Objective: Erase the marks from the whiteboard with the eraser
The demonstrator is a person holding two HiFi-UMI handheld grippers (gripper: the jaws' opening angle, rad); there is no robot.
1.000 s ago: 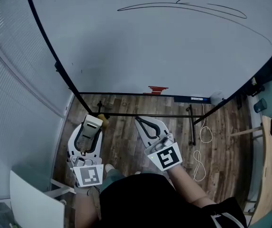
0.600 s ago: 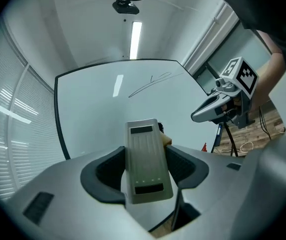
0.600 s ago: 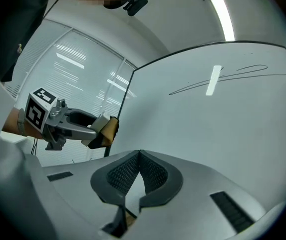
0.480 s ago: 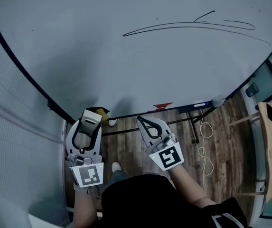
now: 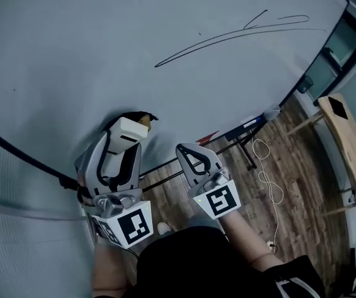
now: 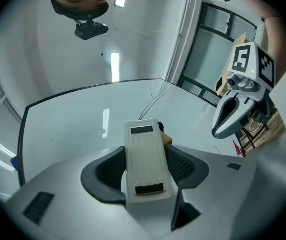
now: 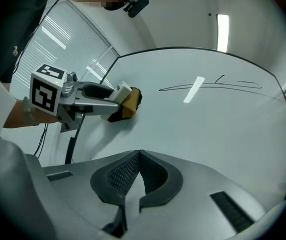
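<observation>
Whiteboard [image 5: 165,17] fills the view. Left gripper [image 5: 123,140] clamps the eraser [image 6: 143,156]. Right gripper [image 5: 185,154], beside it, has its jaws pressed together, empty. Eraser's felt end is at the board's lower left, well apart from the long mark [image 5: 227,39].

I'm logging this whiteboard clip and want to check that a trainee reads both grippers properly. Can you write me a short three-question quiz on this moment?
1. Short answer: which gripper holds the eraser?
2. True or false: the jaws of the right gripper stand wide apart.
3. Multiple choice: in the head view, where do the marks on the whiteboard lie relative to the eraser?
A. up and to the right of it
B. straight below it
C. to the left of it

Key
1. The left gripper; its jaws are closed on the eraser's sides.
2. False: they are together, with nothing between them.
3. A
</observation>
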